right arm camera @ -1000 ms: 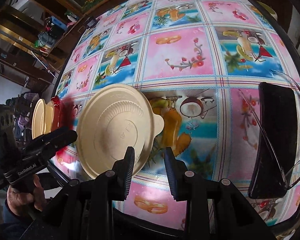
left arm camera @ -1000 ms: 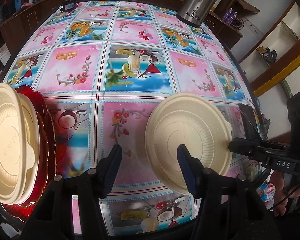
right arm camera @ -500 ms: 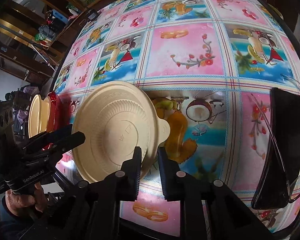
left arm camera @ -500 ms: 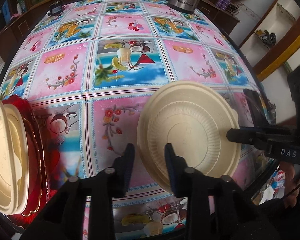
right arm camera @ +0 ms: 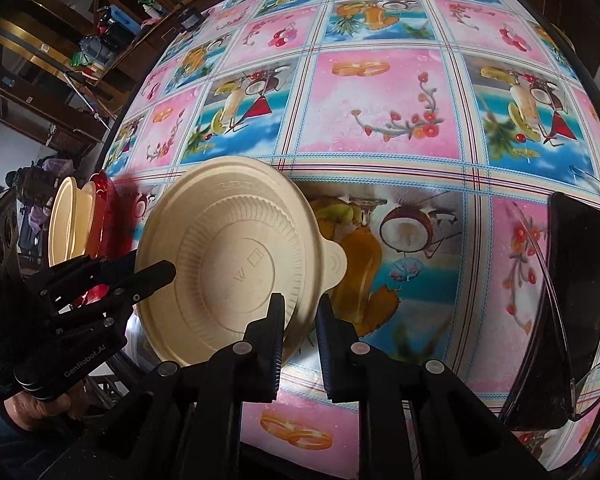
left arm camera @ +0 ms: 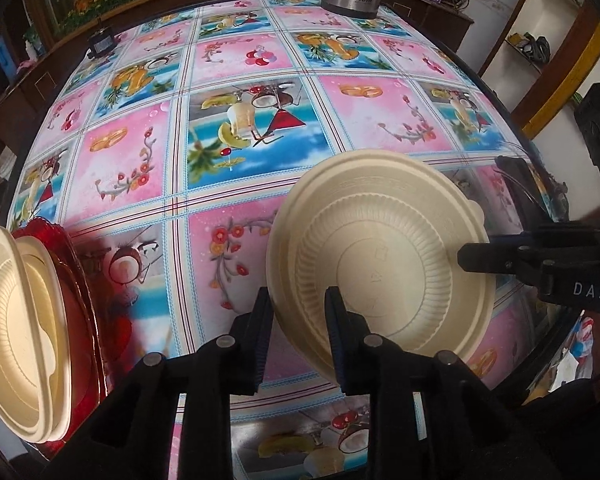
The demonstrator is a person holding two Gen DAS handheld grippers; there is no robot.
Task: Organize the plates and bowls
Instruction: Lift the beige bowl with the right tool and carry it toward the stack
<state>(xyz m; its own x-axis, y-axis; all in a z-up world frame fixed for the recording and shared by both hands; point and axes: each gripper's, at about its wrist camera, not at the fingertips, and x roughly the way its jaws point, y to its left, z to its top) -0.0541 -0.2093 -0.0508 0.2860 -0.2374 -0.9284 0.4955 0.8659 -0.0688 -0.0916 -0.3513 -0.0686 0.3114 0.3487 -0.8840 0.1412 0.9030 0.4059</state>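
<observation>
Plate [left arm camera: 380,248] near the desk [left arm camera: 236,200] edge, 5 o'clock of the red plate stack [left arm camera: 76,280] | left gripper [left arm camera: 296,332] and right gripper [right arm camera: 300,332] fingers closed on opposite rims | lift level, both together, then carry to stack at 9 o'clock.

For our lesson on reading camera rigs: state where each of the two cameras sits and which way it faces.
Left wrist: on the left gripper, looking down along its fingers at the beige plate they clamp; the right gripper enters from the right.
Right wrist: on the right gripper, looking down at the same plate's opposite rim; the left gripper and a hand show at left.
Shared: plate, tablecloth, and the red dish stack.
</observation>
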